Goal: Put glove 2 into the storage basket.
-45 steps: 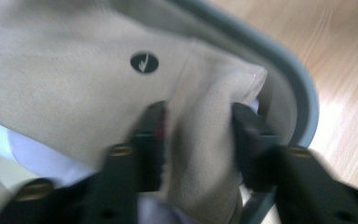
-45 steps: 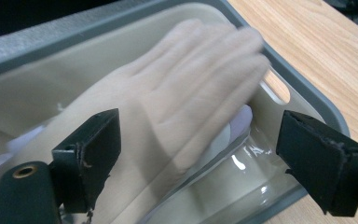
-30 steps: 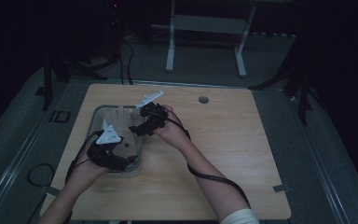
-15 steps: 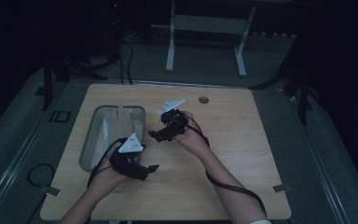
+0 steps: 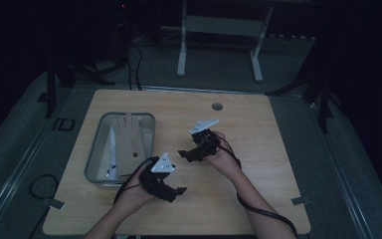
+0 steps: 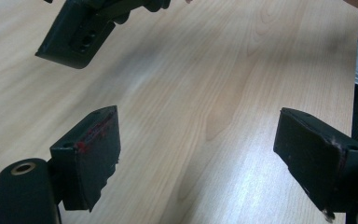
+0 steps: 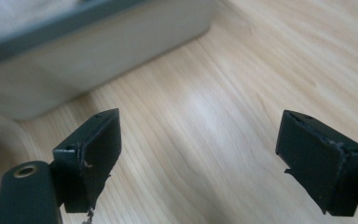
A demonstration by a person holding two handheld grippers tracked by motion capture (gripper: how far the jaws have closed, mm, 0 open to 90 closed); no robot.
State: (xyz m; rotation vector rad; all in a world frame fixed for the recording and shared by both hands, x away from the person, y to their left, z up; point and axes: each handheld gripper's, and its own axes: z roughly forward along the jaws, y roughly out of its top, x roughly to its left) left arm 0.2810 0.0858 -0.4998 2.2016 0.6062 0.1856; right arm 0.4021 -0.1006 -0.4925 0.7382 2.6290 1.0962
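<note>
A grey tray [image 5: 95, 149] stands on the left half of the wooden table [image 5: 268, 129]. In it lie a beige, glove-like piece [image 5: 131, 135] and a thin white strip [image 5: 113, 149]. My left gripper [image 5: 178, 191] hovers over bare wood just right of the tray's near corner. Its jaws are wide apart with nothing between them [image 6: 200, 135]. My right gripper [image 5: 186, 154] is a little farther back and to the right, pointing toward the tray. It is open and empty too [image 7: 198, 140], and the tray wall [image 7: 98, 51] lies ahead of it. One of its jaws [image 6: 74, 32] appears in the left gripper view.
A small round hole [image 5: 217, 106] sits in the table near its far edge. Black cables [image 5: 258, 211] trail from both grippers over the near table edge. A metal stand [image 5: 219, 30] and more cables are on the floor beyond the table.
Both grippers have left the tray and moved right and toward the near side, down over bare wood. Their jaws look equally wide throughout.
</note>
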